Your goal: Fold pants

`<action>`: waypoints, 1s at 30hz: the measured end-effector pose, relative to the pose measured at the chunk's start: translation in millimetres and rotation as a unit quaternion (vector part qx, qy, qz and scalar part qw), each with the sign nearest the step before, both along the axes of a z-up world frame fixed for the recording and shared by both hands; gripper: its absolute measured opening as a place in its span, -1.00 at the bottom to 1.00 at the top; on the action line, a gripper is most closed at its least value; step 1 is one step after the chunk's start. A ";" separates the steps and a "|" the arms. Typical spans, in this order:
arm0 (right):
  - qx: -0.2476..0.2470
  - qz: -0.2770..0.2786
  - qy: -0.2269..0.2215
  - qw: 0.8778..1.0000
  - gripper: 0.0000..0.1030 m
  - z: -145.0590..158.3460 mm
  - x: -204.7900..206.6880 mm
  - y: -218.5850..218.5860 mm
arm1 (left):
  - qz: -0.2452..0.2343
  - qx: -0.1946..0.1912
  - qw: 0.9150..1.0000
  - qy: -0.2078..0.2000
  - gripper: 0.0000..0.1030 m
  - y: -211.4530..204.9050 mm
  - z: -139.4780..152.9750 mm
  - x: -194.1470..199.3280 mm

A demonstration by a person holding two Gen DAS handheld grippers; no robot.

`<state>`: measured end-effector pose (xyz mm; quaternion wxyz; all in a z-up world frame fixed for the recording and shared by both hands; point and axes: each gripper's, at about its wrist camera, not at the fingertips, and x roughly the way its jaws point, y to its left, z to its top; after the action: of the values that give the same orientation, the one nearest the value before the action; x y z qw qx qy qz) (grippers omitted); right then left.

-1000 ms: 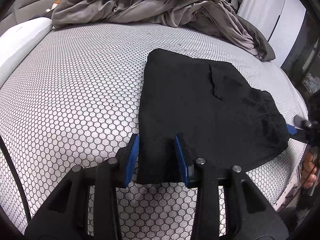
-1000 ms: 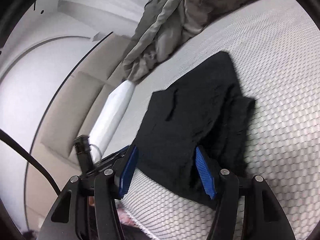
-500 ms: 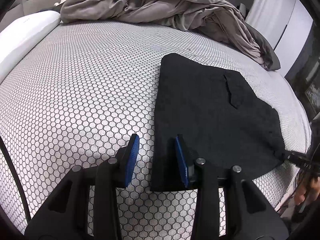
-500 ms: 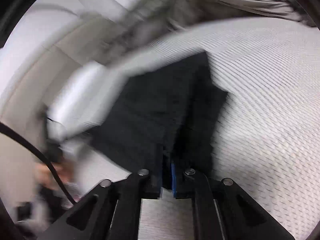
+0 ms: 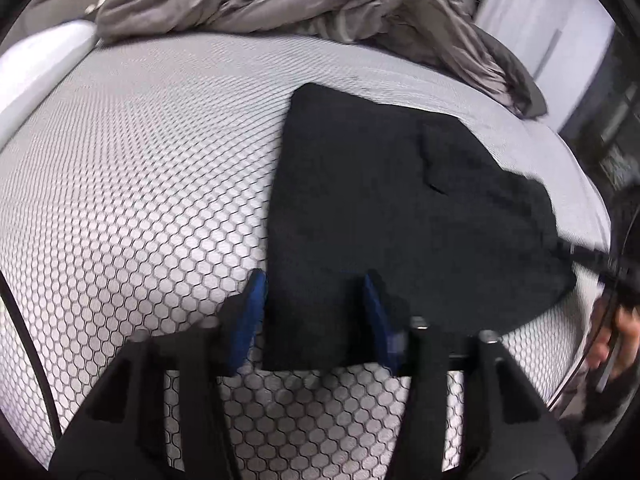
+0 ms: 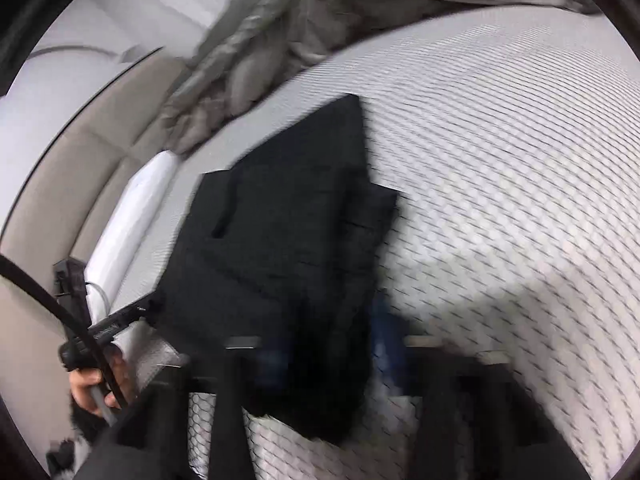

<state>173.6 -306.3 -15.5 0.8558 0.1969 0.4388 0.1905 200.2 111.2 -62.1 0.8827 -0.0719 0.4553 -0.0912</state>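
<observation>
The black pants (image 5: 400,208) lie folded and flat on the honeycomb-patterned bed (image 5: 140,200). My left gripper (image 5: 314,316) straddles their near left corner. Its jaws are opening, and the blue pads stand off the cloth on both sides. In the blurred right wrist view the pants (image 6: 288,232) run away from my right gripper (image 6: 330,348). Its jaws are opening too, with a thick fold of the near edge between them. The right gripper's dark finger (image 5: 592,260) also shows at the pants' right corner.
A crumpled grey blanket (image 5: 300,0) is heaped along the far side of the bed. A white pillow (image 5: 36,60) lies at the left by a beige padded headboard (image 6: 60,184). The bed's edge runs just behind both grippers. A person's hand (image 5: 612,340) holds the right gripper.
The right gripper clamped on the pants' near edge half a second ago; its jaws have since parted. The left jaws have widened a little and straddle the corner again.
</observation>
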 end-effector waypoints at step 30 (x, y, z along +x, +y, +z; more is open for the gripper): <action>-0.097 -0.016 -0.120 0.988 0.97 50.2 -53.0 13.9 | 0.063 0.046 0.986 -0.145 0.89 -15.2 55.6 -49.4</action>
<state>120.6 -292.4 34.7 0.9202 0.0962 0.3463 0.1553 150.9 96.0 -6.5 0.9456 -0.0455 0.3212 -0.0234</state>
